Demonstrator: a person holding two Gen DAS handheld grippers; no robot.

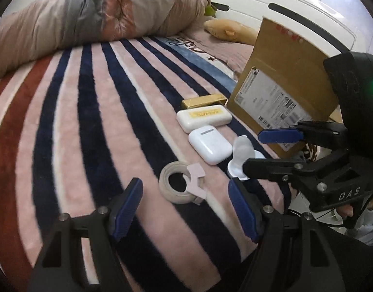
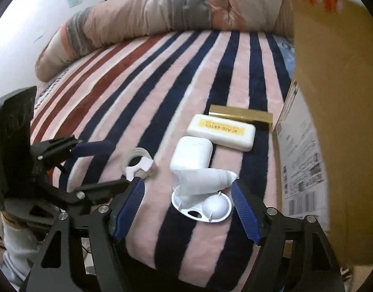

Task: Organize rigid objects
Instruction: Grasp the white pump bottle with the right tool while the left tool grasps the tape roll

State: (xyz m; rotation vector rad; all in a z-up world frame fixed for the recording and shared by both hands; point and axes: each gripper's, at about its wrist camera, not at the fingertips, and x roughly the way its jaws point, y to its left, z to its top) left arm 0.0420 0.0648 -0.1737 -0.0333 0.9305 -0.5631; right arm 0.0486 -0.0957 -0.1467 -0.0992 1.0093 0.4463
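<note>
Two close, low views, shared blanket (image 1: 89, 121)

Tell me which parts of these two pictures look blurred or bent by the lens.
Left wrist view: the blanket stripes curve from fisheye; the roll of tape is fairly sharp. Right wrist view: the cardboard box is smeared, its red print unreadable.

Five objects lie in a row on the striped blanket (image 1: 94, 126) — farthest the foil-wrapped bar (image 1: 204, 101), then the labelled flat case (image 1: 204, 117), earbud case (image 1: 210, 144), plastic scoop piece (image 1: 242, 155), with the tape roll (image 1: 179, 185) nearest, offset left. A cardboard box (image 1: 281, 82) stands just right of the row; rumpled bedding (image 1: 89, 22) lies behind.
</note>
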